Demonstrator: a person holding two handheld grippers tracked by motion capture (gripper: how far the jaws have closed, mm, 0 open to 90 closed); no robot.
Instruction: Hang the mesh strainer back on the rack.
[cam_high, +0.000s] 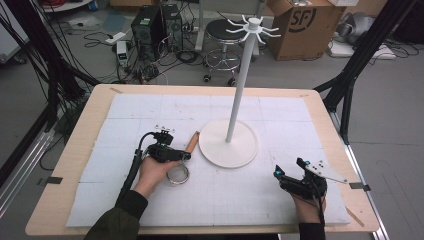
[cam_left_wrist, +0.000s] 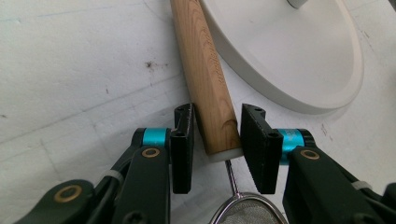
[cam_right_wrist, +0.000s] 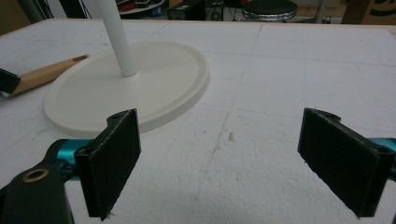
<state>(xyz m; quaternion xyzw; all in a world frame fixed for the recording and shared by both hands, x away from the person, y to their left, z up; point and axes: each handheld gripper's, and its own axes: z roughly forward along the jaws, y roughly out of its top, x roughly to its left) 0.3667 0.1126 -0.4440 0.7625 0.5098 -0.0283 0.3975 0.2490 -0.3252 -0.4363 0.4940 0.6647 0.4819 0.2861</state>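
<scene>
The wooden-handled strainer (cam_left_wrist: 208, 79) lies on the table's white mat (cam_high: 125, 125), its handle just beside the hanger stand's base (cam_high: 229, 145). My left gripper (cam_left_wrist: 217, 133) straddles the handle's lower end, fingers not quite clenched; I judge the grasp is next: close, then lift. My right gripper (cam_right_wrist: 233, 163) rests released, holding nothing. No containers here.
</scene>
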